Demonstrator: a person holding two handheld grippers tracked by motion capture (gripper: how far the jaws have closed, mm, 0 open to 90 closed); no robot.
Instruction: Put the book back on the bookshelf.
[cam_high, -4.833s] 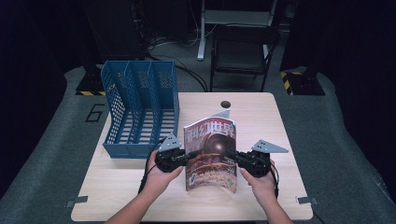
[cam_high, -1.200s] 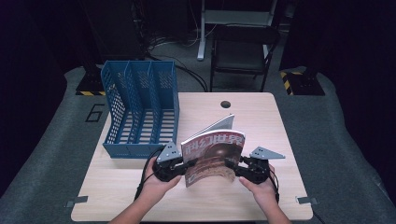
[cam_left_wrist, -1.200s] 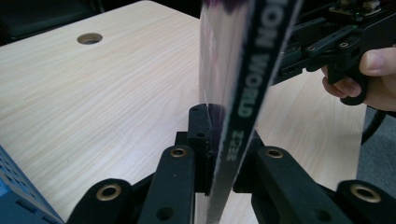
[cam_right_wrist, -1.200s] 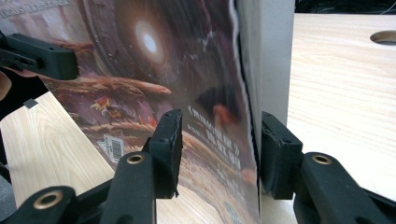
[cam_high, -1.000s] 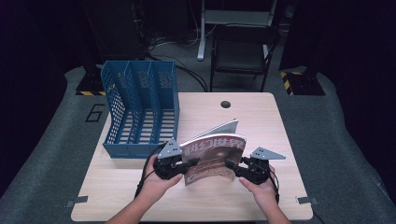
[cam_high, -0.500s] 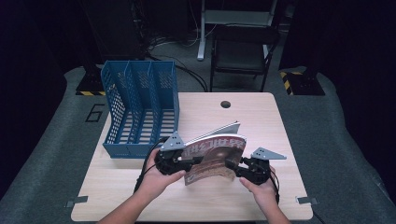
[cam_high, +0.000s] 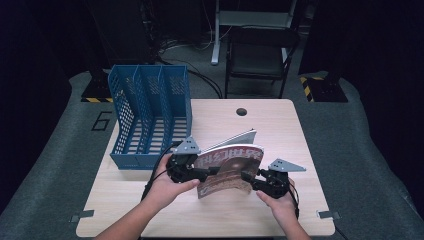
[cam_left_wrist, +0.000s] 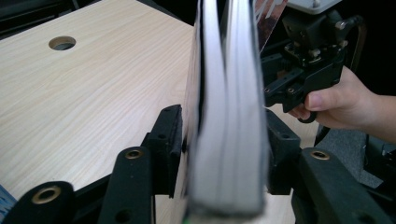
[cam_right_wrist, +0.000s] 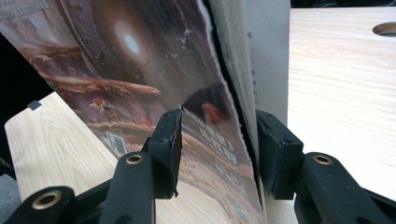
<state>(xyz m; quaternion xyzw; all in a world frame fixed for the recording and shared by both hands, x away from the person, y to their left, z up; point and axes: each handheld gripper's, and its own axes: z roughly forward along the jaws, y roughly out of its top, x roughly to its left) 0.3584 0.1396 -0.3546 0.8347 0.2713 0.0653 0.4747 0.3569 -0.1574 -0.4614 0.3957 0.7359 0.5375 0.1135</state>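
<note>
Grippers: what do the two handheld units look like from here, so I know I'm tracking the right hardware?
Both the left gripper and right gripper are black, blocky units, each topped by a grey three-cornered plate. Their tongs are black bars with brass-coloured rivet holes. A black cable trails from each. The person's forearms are bare, with no sleeves in view.
</note>
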